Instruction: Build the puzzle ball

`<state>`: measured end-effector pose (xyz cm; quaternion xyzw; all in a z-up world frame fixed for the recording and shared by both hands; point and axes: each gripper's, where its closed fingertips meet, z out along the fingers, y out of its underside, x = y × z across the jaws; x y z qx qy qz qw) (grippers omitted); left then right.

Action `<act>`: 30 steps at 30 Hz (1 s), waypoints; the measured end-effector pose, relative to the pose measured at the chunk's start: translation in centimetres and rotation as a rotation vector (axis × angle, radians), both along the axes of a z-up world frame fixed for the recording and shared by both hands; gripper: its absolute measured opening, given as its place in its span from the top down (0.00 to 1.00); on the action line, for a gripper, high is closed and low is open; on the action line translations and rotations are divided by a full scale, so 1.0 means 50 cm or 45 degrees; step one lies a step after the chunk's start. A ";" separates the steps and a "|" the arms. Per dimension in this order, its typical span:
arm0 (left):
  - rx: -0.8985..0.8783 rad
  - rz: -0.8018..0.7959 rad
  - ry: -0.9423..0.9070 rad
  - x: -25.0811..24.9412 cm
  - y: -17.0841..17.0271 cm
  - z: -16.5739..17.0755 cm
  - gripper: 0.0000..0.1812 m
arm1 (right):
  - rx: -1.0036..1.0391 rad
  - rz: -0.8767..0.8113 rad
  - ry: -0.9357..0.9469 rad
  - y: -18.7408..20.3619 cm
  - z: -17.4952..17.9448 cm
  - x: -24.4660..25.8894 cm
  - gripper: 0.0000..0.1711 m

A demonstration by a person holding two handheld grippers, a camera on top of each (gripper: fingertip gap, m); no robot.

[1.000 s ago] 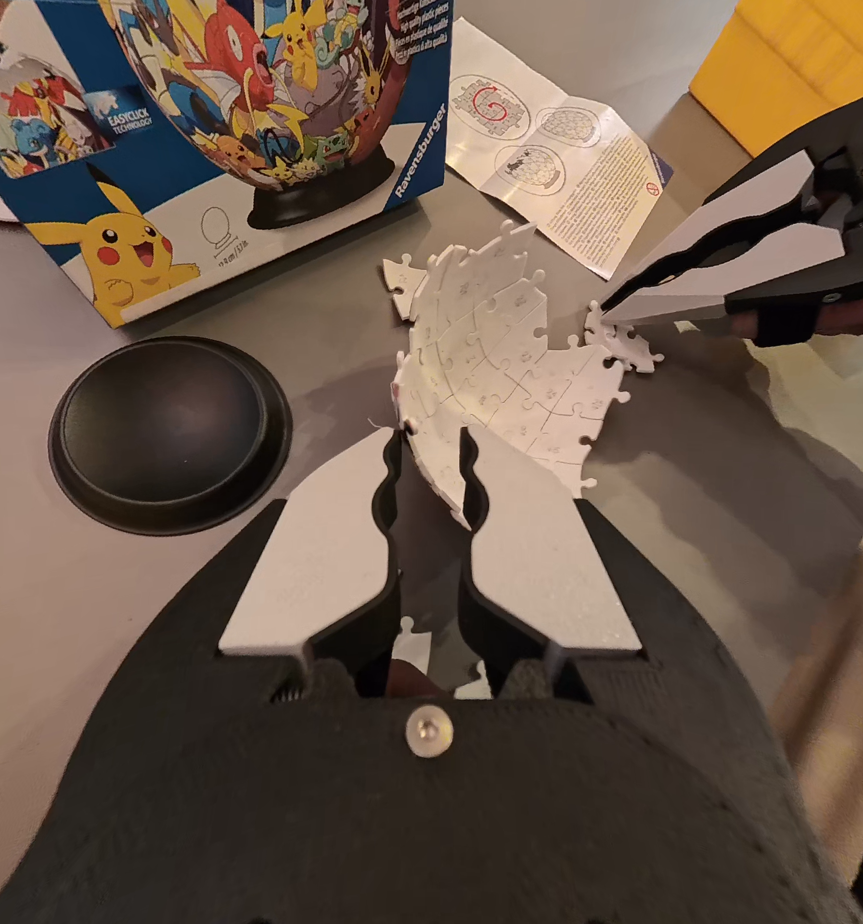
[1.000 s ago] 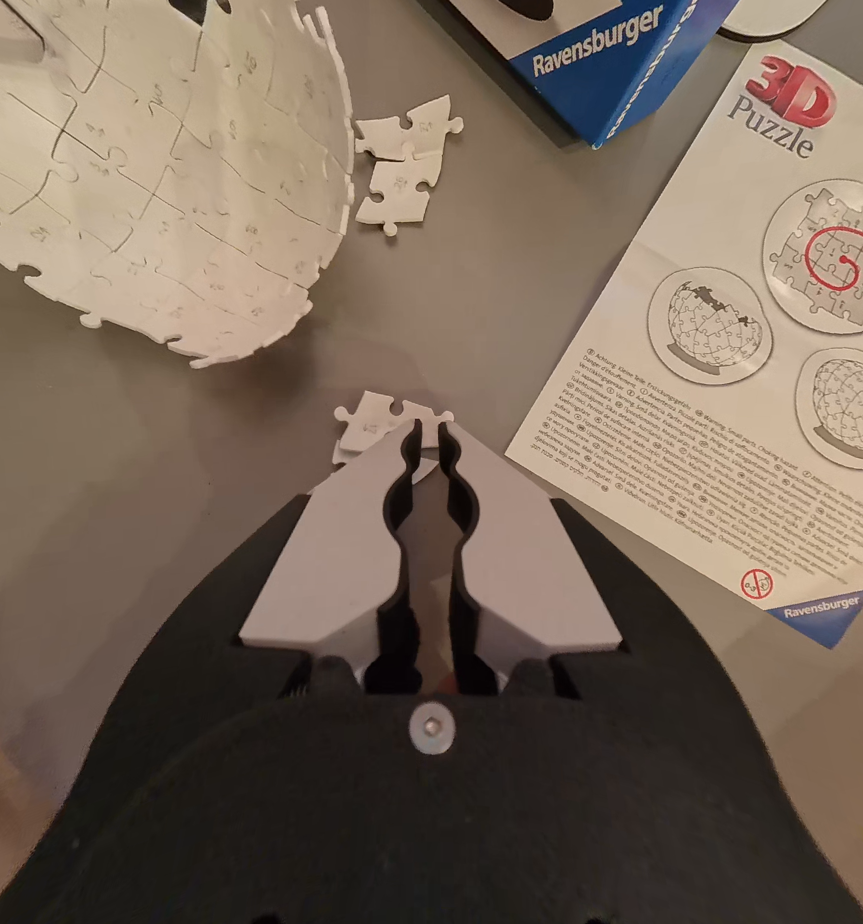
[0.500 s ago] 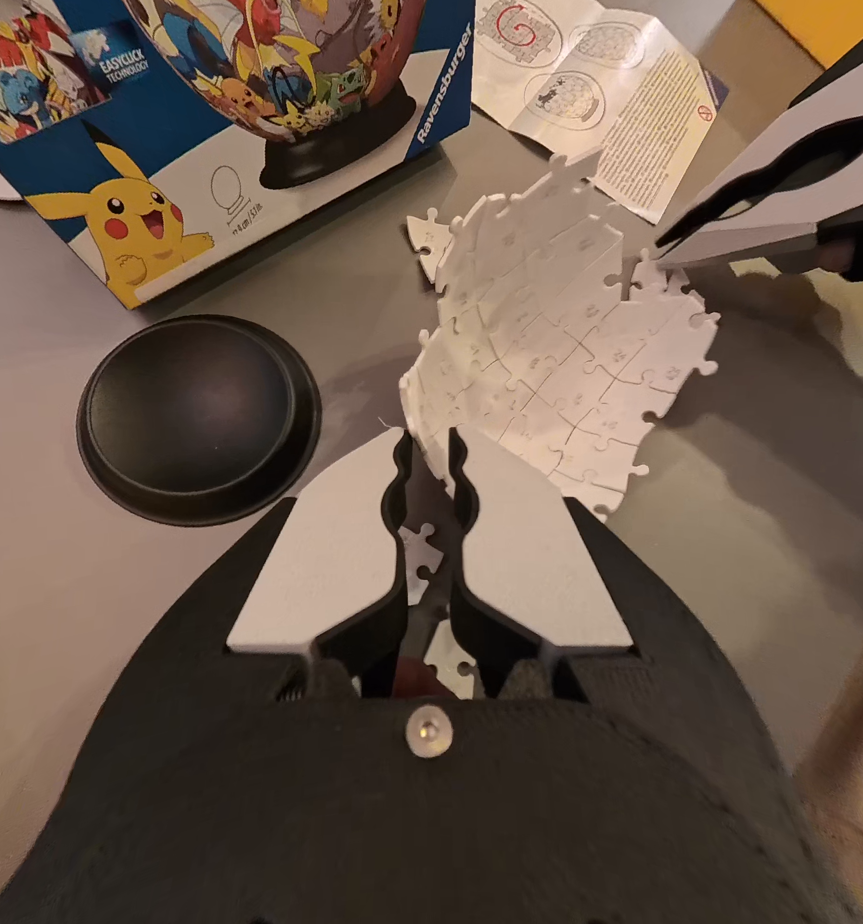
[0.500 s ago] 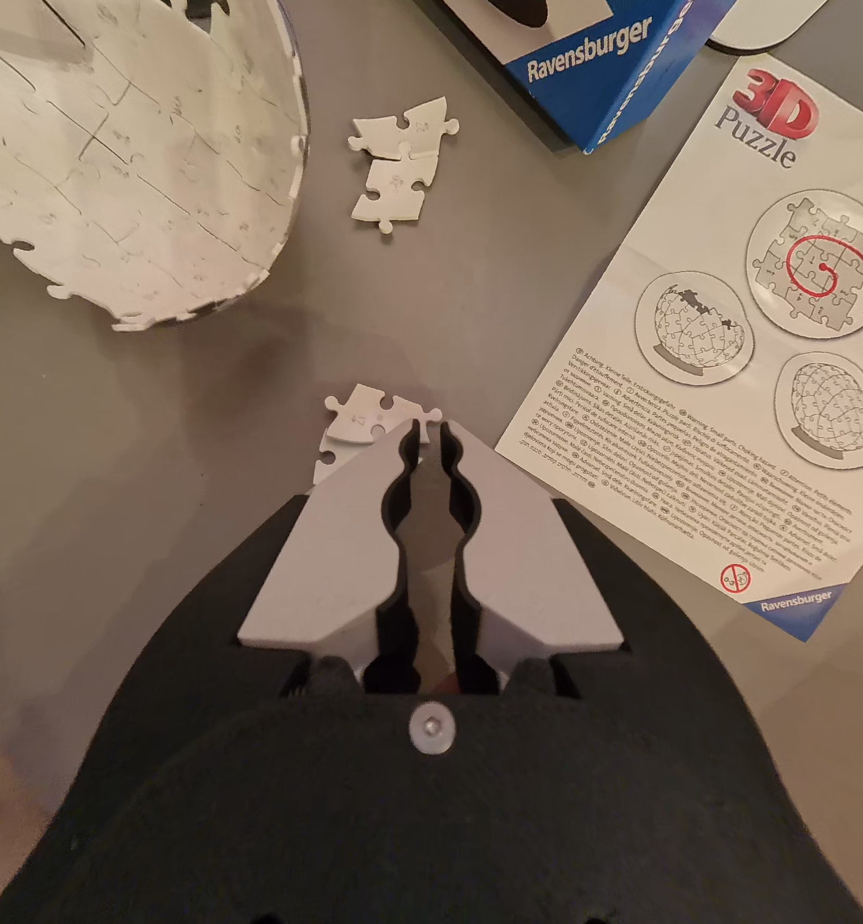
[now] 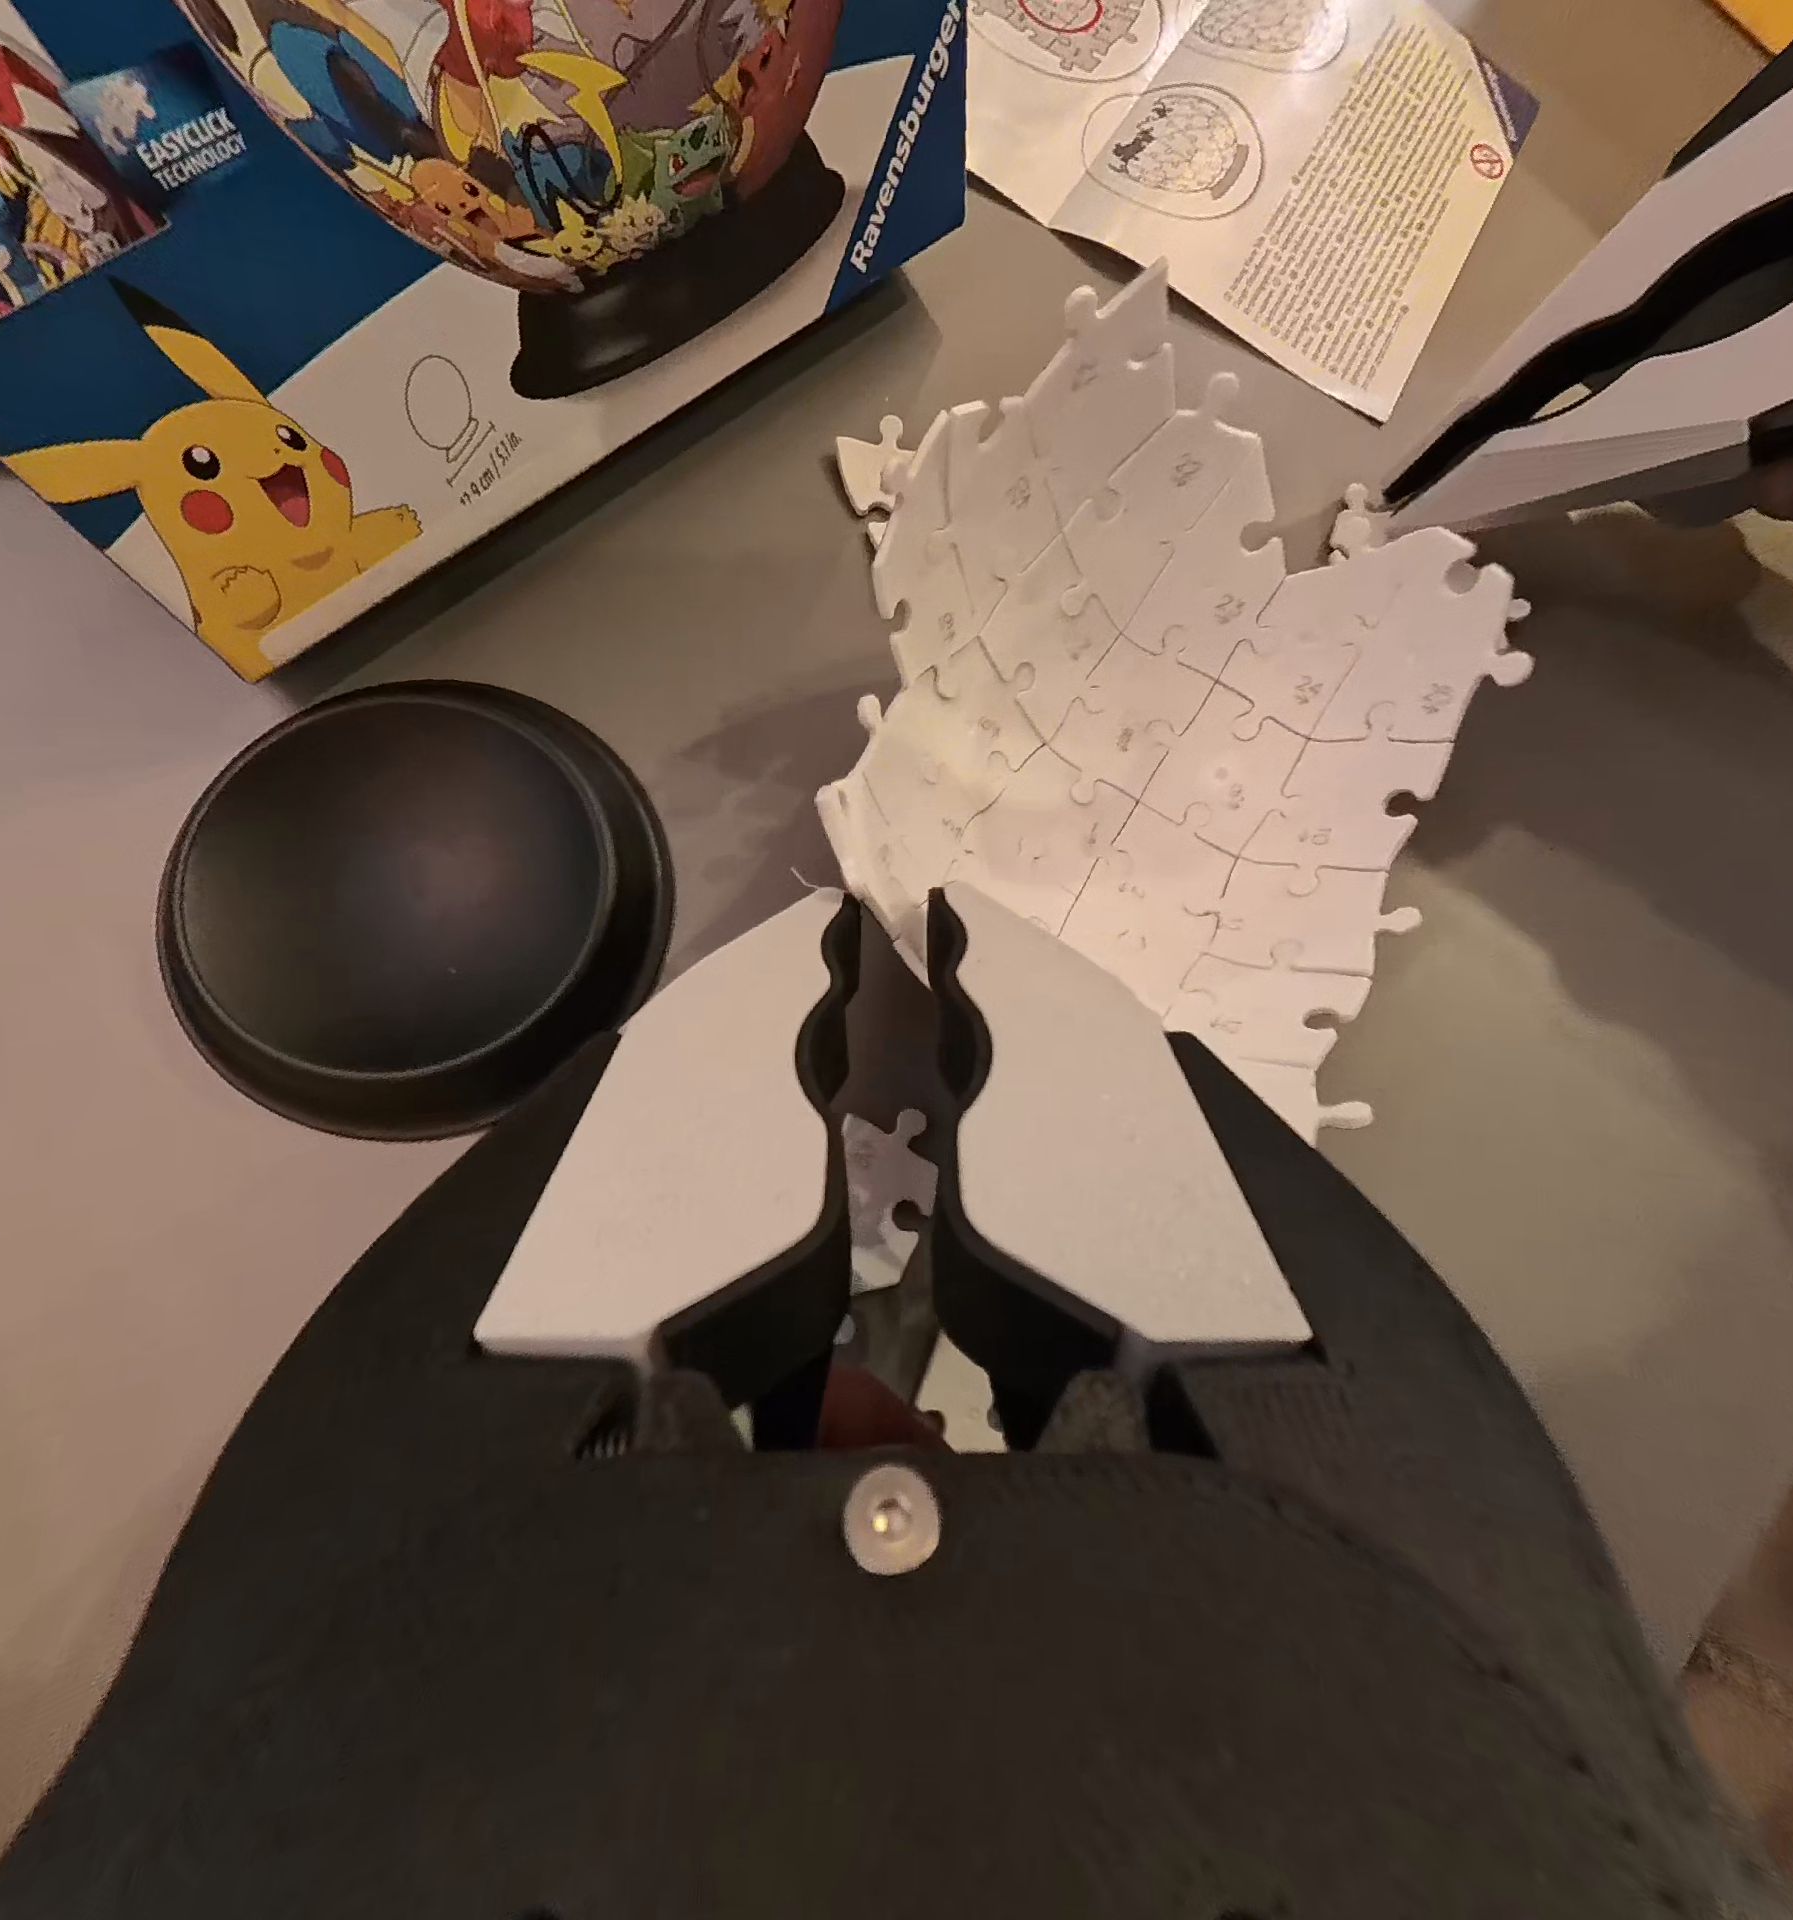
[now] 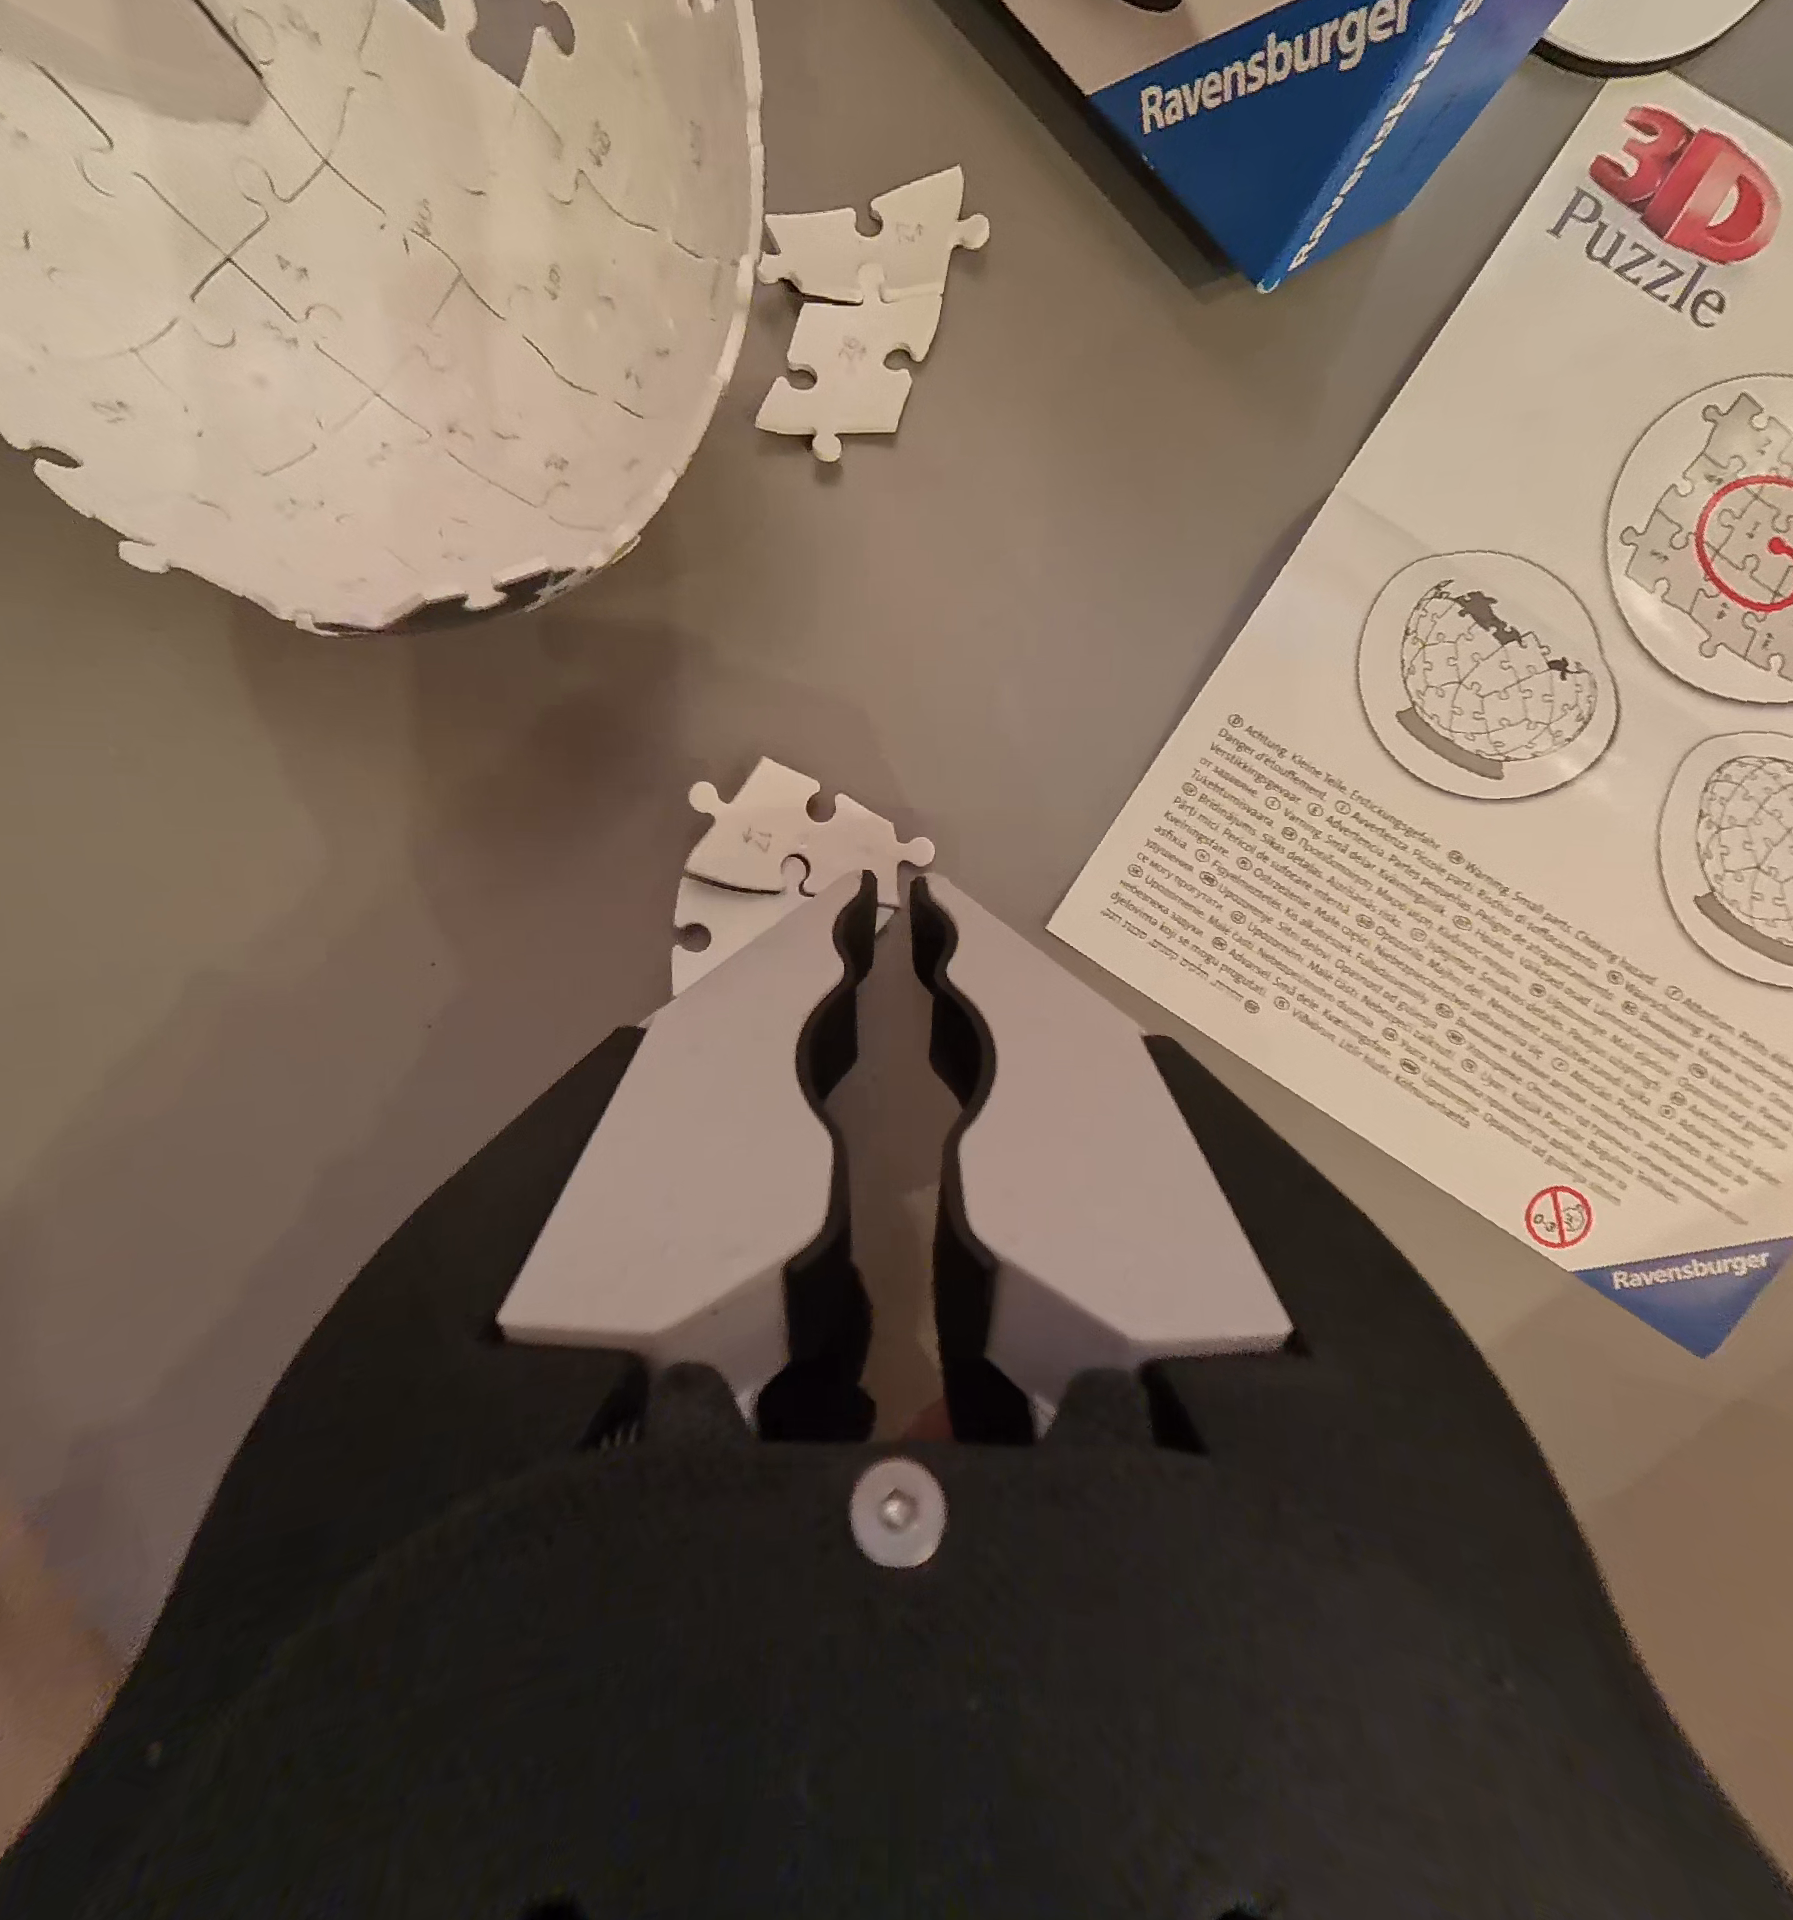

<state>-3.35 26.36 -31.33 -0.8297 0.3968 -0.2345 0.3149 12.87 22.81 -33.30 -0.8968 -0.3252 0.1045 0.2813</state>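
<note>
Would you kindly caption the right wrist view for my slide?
Right gripper shut on joined puzzle pieces, beside the curved shell and instruction leaflet.

The right tongs (image 6: pixel 889 881) hide most of their held pieces (image 6: pixel 767 831).

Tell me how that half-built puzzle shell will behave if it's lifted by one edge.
The shell is thin and curved, so probably light and fairly stiff. Its many seams suggest it may flex or pop apart. The left tongs pinch only its lower rim, so it could swing.
</note>
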 end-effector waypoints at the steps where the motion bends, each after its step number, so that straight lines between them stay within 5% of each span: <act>1: 0.001 -0.006 0.003 0.000 0.002 0.000 0.94 | 0.001 0.003 0.000 0.000 0.000 -0.001 0.98; 12: -0.024 -0.196 0.091 0.010 0.028 -0.002 0.93 | 0.008 0.021 -0.022 -0.001 0.003 0.010 1.00; 21: -0.008 -0.397 0.217 0.049 0.055 0.005 0.93 | -0.003 0.041 -0.067 -0.001 -0.002 0.013 0.89; 28: -0.003 -0.496 0.273 0.068 0.072 0.005 0.92 | 0.096 0.083 -0.109 0.020 0.009 0.007 1.00; 30: 0.010 -0.513 0.292 0.071 0.076 0.006 0.92 | 0.083 0.077 -0.040 0.016 0.021 -0.003 0.94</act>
